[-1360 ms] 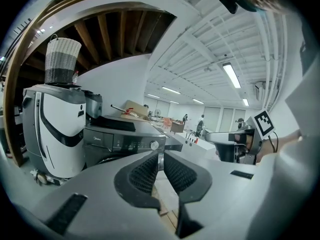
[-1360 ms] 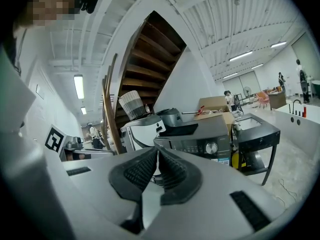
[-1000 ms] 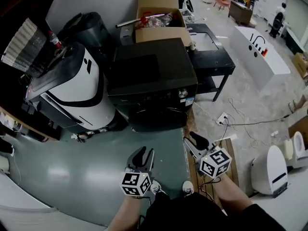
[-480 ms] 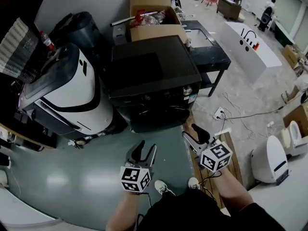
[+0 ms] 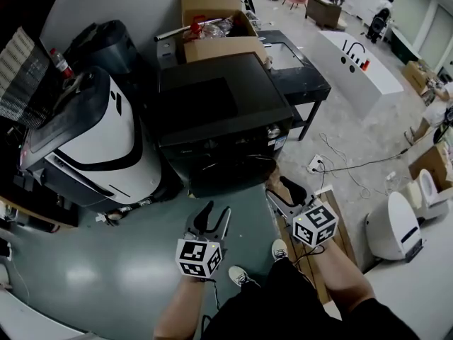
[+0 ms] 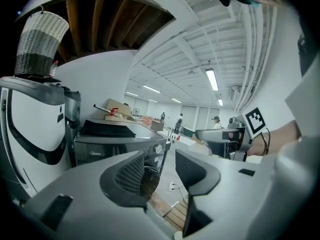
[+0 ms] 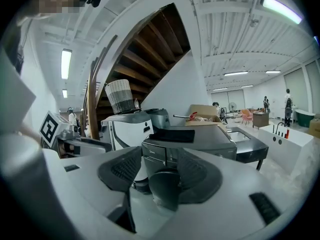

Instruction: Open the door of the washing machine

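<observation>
The black front-loading washing machine point(image 5: 219, 112) stands ahead of me, its round door point(image 5: 228, 170) closed on the front face. My left gripper point(image 5: 214, 214) hangs in the air over the grey-green floor, short of the door, open and empty. My right gripper point(image 5: 282, 192) hovers near the machine's lower right corner; its jaws are opening with nothing between them. In the left gripper view the machine point(image 6: 117, 144) shows past the left gripper point(image 6: 160, 171). In the right gripper view the door point(image 7: 167, 184) sits behind the spread pads of the right gripper point(image 7: 160, 176), not touched.
A large white machine point(image 5: 92, 140) stands tight against the washer's left side. A cardboard box point(image 5: 212, 20) and a black table point(image 5: 297, 73) are behind and to its right. Cables point(image 5: 340, 168), a wooden pallet point(image 5: 340, 222) and a white appliance point(image 5: 393, 225) lie right.
Both grippers have spread their jaws wider. Both hands have drifted a little toward the washing machine, and the head view has shifted with them.
</observation>
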A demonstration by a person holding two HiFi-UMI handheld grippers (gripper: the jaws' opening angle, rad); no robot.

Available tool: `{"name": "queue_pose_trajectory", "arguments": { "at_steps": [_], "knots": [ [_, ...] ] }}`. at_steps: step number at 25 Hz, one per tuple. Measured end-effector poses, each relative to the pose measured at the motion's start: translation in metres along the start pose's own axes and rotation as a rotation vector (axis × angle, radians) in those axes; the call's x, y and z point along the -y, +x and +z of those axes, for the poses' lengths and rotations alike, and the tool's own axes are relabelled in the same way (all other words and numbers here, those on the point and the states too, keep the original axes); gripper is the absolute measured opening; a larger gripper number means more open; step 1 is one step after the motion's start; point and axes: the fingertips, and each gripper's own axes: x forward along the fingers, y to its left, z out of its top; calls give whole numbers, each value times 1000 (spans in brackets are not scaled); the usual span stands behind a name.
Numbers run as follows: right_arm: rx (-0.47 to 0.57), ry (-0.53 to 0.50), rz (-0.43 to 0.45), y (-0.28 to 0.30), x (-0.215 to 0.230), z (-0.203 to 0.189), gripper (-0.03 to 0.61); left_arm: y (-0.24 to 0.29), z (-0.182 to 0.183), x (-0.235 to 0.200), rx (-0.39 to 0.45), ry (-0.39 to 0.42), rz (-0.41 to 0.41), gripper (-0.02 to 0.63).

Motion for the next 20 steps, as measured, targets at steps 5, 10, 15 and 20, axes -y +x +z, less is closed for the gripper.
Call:
{"name": "queue_pose_trajectory", "arguments": {
  "at_steps": [5,10,15,20],
  "knots": [
    [-20,-7,-11,12,14,-7,228,13,-4,-4,-16,2,-7,198],
    [-50,-16,3,33,36,-19,229,33,-9,-12,-21,0,8,198],
    [-86,-5,31,58,68,-35,230,64,-18,-20,-39,-13,48,198],
    [-132,12,62,84,107,-60,232,102,-32,-20,-68,-36,67,198]
  ]
}}
